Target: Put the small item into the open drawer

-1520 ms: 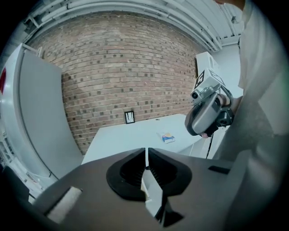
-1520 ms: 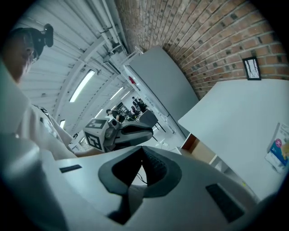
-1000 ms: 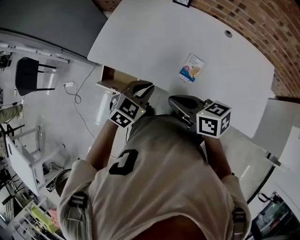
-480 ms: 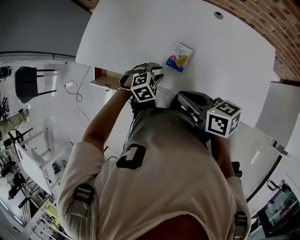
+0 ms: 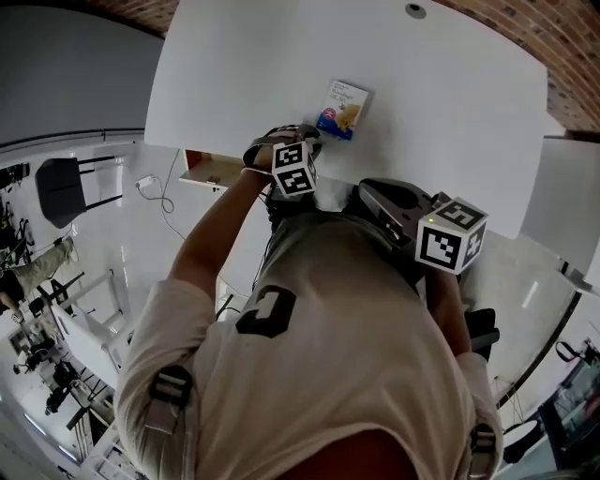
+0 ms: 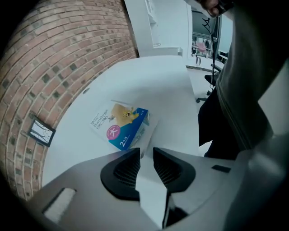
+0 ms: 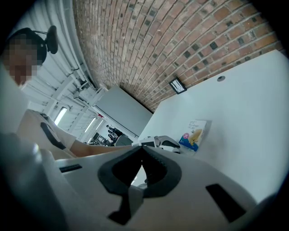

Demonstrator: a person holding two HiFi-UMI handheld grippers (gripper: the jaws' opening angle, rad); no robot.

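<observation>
The small item is a blue and white box (image 5: 343, 109) lying flat on the white table (image 5: 469, 103). In the left gripper view the box (image 6: 122, 126) lies just beyond my left gripper (image 6: 146, 151). Its jaws are opening, and nothing is between them. From above, the left gripper (image 5: 309, 133) hovers at the table's near edge, a little short of the box. The open drawer (image 5: 214, 171) juts out under the table edge, left of that gripper. My right gripper (image 5: 367, 189) hangs back by the person's chest with its jaws shut (image 7: 142, 149) and empty. From there the box (image 7: 195, 134) shows far ahead.
A brick wall (image 6: 45, 67) with a small label plate (image 6: 41, 134) backs the table. A cable hole (image 5: 415, 11) sits at the table's far side. A black chair (image 5: 66, 187) and a loose cable (image 5: 155, 192) are on the floor at left.
My left gripper has moved from the drawer's front edge forward over the table, up to the box. The right gripper has barely shifted.
</observation>
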